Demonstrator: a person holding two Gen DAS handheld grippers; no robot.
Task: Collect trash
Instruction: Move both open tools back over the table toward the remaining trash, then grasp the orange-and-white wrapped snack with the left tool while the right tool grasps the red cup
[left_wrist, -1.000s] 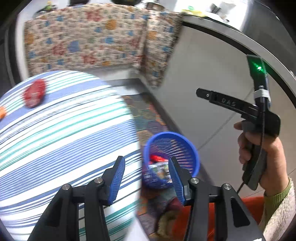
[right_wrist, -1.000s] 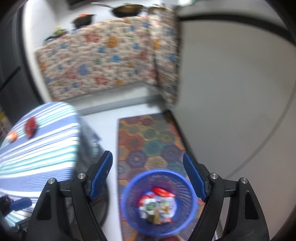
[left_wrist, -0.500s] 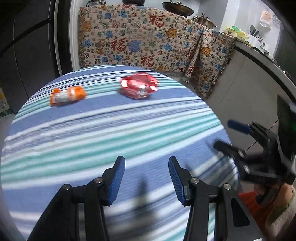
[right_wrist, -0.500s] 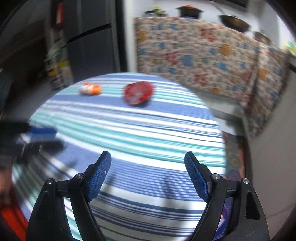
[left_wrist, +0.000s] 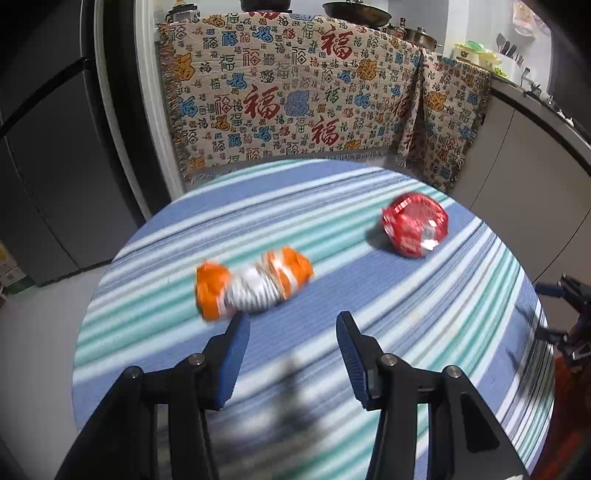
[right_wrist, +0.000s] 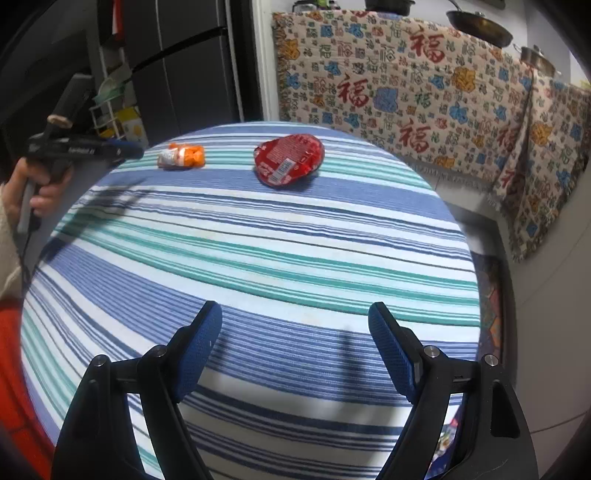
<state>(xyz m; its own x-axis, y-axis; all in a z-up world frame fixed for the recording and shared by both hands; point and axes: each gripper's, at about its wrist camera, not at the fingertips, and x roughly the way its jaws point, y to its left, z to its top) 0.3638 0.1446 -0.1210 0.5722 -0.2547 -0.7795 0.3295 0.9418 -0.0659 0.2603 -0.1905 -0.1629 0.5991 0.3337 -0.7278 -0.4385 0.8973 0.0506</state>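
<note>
Nearest in the left wrist view, the left gripper hangs over the striped tablecloth with its jaws apart and nothing between them. Just beyond its left fingertip lies the orange-and-white wrapper, blurred here; whether the finger touches it cannot be told. Farther off to the right sits the red wrapper, well apart from the first.

The right wrist view shows the right gripper also spread wide and holding nothing, low over the near side of the tablecloth, far from both pieces of trash. Only this view gives the orange-and-white wrapper sharply, and shows a barcode on the red wrapper. It also shows the left hand clasping the handle of its tool at the table's left edge.

Behind the table in both views hangs a patterned cloth. The left view alone shows pots along the top of it.
</note>
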